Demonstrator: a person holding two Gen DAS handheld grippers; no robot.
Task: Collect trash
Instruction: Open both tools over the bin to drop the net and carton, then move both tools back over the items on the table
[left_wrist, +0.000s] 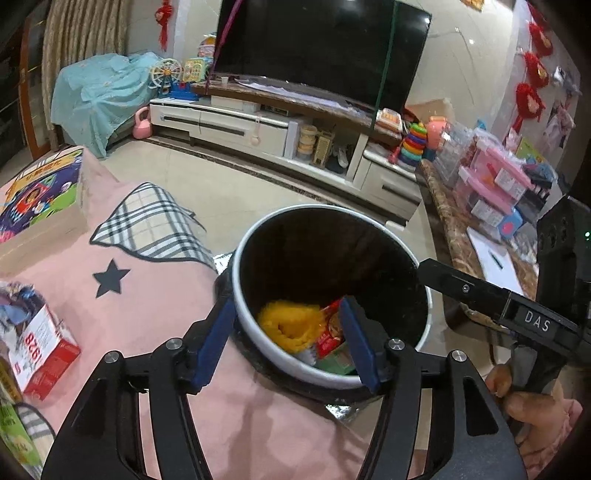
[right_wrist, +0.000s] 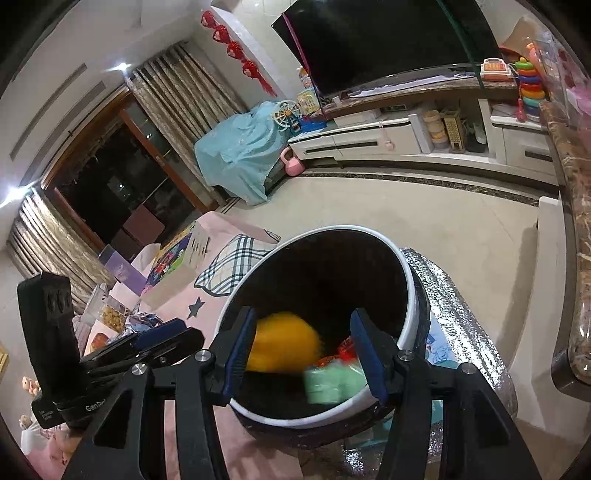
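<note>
Black left gripper with blue-padded fingers, silver screws; white lettering, possibly "DAS".

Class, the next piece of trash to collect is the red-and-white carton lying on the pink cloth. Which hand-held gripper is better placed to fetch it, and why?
Left. The left hand-held gripper is open and empty, and the carton lies on its side of the bin. The right hand-held gripper sits beyond the bin.

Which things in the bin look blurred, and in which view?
Right wrist view: the yellow item and green packet in the trash bin are smeared by motion; left wrist view: the yellow item is sharper, only slightly soft.
</note>
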